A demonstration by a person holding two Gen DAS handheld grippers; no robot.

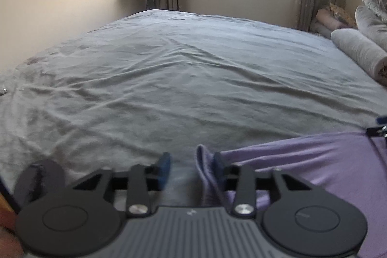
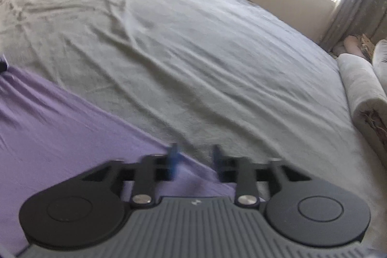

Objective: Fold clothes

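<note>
Jaws spread on both my left gripper (image 1: 191, 167) and right gripper (image 2: 196, 161), straddling the purple garment's (image 1: 314, 161) corners at the bed's (image 1: 169, 69) near edge; I'd pinch evenly.

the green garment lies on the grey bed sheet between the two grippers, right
Not quite: the garment is purple, not green, as both wrist views show. It does lie on the grey bed sheet, between the left gripper and right gripper.

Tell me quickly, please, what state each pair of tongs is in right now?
Left tongs: open; a raised edge of the purple garment lies against one finger, not pinched.
Right tongs: open over the garment's edge, holding nothing.
</note>
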